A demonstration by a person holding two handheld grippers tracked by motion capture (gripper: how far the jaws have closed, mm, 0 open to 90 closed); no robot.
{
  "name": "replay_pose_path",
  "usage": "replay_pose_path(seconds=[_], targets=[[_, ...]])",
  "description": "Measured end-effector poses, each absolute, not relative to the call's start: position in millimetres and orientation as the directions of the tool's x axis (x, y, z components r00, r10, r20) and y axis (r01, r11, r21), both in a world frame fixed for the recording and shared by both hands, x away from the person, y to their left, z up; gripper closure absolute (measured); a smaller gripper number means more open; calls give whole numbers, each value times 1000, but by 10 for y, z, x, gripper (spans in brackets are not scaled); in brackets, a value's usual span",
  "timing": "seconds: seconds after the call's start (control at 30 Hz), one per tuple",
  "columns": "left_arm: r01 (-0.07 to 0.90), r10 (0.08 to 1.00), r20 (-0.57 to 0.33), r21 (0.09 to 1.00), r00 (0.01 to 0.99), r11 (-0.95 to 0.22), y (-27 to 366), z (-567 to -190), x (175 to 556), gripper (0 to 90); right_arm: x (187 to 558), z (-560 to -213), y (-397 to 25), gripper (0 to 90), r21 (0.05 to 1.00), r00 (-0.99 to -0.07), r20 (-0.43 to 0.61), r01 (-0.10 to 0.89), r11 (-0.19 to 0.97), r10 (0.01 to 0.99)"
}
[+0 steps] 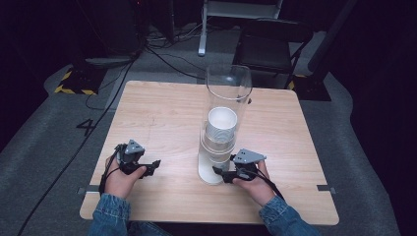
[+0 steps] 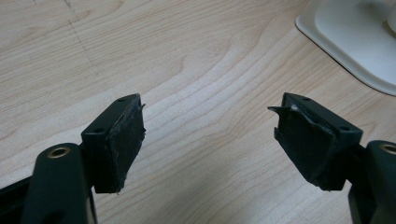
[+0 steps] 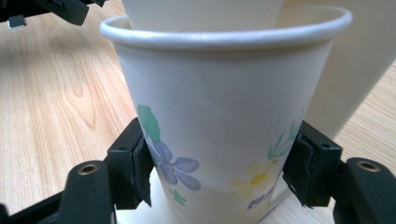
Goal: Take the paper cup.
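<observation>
My right tool has its two black jaws set against the lower wall of a flowered paper cup, one pad on each side, so I read it as clenched on the cup. In the high view that same tool sits at the foot of the clear tube, where the stack of white cups comes down to its white base on the worktop. Another cup is nested inside the one I hold; its wall drops into the rim at the top of the right gripper view.

I judge the cup to be very light and thin-walled: it will buckle if I squeeze hard, and the smooth printed paper may slide between the pads. The rolled rim is the stiffest part, but I cannot reach it with the next cup seated inside, so the low grip near the bottom disc, where the wall is braced, seems the best hold. The nested cups may cling together, so I expect to need a gentle, straight pull.

My left tool is released, jaws spread wide over bare wood, with the corner of the white base just beyond.
</observation>
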State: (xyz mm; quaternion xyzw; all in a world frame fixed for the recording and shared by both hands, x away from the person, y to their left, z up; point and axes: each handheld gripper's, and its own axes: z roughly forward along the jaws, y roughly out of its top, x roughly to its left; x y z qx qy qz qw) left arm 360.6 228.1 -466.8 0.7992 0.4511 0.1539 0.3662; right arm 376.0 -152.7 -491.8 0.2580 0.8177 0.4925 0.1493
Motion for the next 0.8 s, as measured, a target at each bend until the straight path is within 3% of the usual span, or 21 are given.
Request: replay_pose_path(seconds=[0.8], targets=[[598, 822, -81, 727, 564, -338, 2182, -4668, 3753, 232, 3658, -4852, -1861, 332, 869, -790, -34, 278, 409, 612]])
